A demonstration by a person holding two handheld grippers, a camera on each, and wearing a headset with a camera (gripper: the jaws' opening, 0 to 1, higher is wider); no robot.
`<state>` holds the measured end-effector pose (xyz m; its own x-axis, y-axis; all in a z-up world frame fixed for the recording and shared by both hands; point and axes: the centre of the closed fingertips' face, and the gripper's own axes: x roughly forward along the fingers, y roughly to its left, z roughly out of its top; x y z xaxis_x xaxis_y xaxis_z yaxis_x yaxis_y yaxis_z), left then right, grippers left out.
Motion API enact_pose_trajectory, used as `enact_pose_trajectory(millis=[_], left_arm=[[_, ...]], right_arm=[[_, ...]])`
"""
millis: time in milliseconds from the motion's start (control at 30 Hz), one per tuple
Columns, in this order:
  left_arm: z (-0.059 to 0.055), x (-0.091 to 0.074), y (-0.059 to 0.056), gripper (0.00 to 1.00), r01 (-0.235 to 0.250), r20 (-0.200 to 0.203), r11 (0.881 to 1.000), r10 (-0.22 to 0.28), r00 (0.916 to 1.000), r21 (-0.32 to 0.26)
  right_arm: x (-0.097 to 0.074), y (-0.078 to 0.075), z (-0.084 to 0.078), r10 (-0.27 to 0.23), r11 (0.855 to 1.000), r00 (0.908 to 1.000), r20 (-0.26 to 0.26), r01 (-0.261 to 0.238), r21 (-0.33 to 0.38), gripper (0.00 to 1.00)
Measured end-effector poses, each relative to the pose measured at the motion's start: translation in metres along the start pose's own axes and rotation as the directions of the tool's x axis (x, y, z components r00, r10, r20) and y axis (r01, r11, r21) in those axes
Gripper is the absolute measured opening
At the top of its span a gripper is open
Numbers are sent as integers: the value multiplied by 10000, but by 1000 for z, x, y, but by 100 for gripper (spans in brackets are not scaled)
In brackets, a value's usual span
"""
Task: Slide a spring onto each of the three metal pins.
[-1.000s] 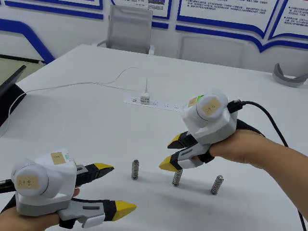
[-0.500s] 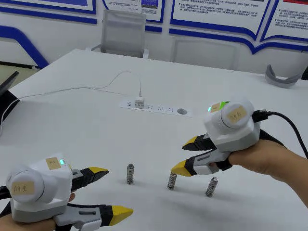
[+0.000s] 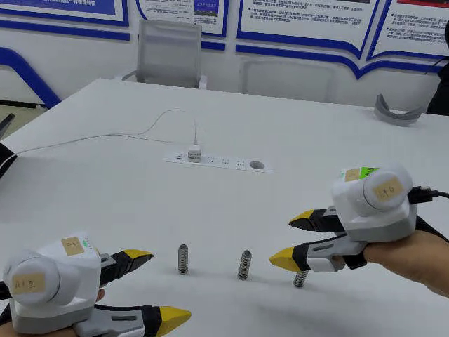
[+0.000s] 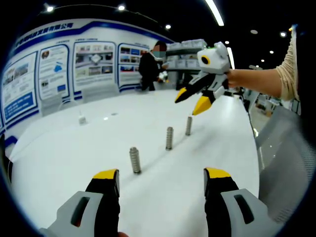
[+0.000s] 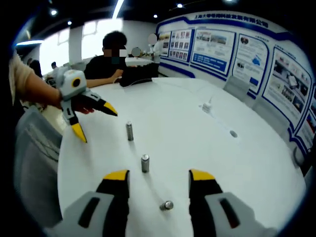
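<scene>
Three metal pins stand in a row on the white table (image 3: 105,182), each with a spring around it: left spring (image 3: 183,258), middle spring (image 3: 244,265), right spring (image 3: 300,279). My right gripper (image 3: 291,240) hovers open and empty just above the right spring, with its lower yellow tip closest to it. My left gripper (image 3: 156,288) is open and empty at the near left, a short way from the left spring. In the left gripper view the springs (image 4: 135,160) recede toward the right gripper (image 4: 197,96). The right gripper view looks down on the nearest spring (image 5: 167,205) between its open jaws.
A white power strip (image 3: 217,162) with a plug and a white cable (image 3: 126,133) lies mid-table. A grey chair (image 3: 168,53) stands at the far edge, and a grey curved object (image 3: 393,112) lies far right. A seated person (image 5: 113,59) is beyond the table.
My right gripper has drawn back to the right, from over the middle spring to over the right spring. The head camera has shifted; the left gripper keeps its place.
</scene>
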<state>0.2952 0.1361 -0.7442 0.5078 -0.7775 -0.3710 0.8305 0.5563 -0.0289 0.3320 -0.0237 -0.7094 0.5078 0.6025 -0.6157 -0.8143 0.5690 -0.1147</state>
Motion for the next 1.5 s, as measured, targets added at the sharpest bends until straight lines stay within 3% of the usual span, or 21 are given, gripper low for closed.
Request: enact_pose_trajectory(millis=[333, 767, 1500], left_arm=[[-3, 0, 2, 72, -28, -61, 10000, 27, 10000, -73], [-5, -2, 2, 72, -43, -51, 9998, 42, 10000, -175], [-9, -2, 0, 73, -90, 133, 9991, 96, 9999, -414]], right_arm=[[-22, -4, -19, -489, 9966, 9970, 598, 448, 689, 53], [-35, 10, -49, -738, 9915, 9912, 1098, 611, 1148, 59], [-37, 16, -60, -1099, 9797, 9845, 1364, 841, 1822, 60]])
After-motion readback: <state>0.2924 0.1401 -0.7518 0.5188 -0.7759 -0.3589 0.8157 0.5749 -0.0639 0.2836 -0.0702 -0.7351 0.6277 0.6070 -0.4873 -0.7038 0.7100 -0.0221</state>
